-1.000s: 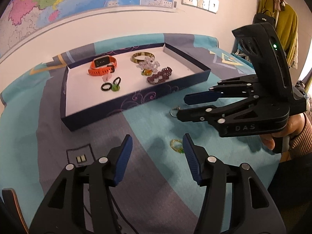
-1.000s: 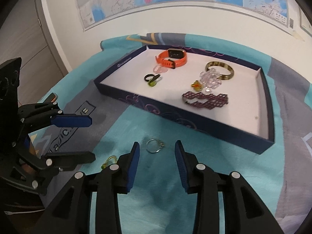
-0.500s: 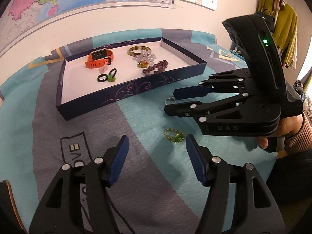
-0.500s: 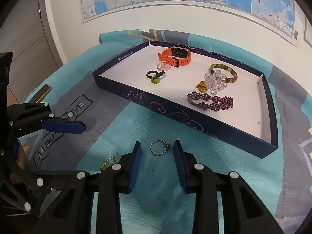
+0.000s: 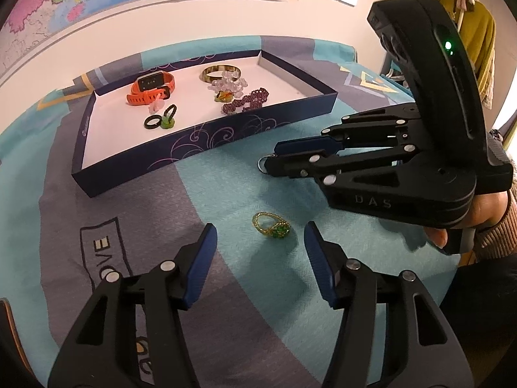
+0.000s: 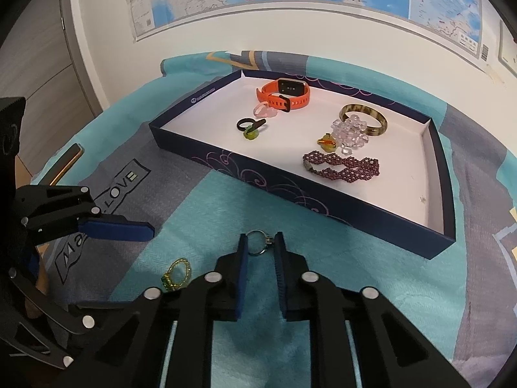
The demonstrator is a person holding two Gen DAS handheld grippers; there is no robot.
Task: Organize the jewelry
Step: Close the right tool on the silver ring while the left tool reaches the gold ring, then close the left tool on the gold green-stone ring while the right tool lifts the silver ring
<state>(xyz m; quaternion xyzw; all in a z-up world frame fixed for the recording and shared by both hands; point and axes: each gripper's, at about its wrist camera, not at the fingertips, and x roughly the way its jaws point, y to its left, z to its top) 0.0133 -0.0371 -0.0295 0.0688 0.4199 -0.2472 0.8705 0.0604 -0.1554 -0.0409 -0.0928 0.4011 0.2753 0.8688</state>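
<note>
A navy tray with a white floor holds an orange watch, bangle, clear beads, purple bracelet and small rings. A silver ring lies on the cloth between my right gripper's fingertips, which stand narrowly apart around it. A gold ring with a green stone lies on the cloth just ahead of my open left gripper, between its fingers.
The teal and grey cloth covers the table; its right edge drops off near the right hand. A wall with a map stands behind the tray. A wooden edge shows at the left.
My right gripper has moved forward and narrowed around the silver ring. My left gripper has advanced toward the gold ring, which now lies between its fingertips.
</note>
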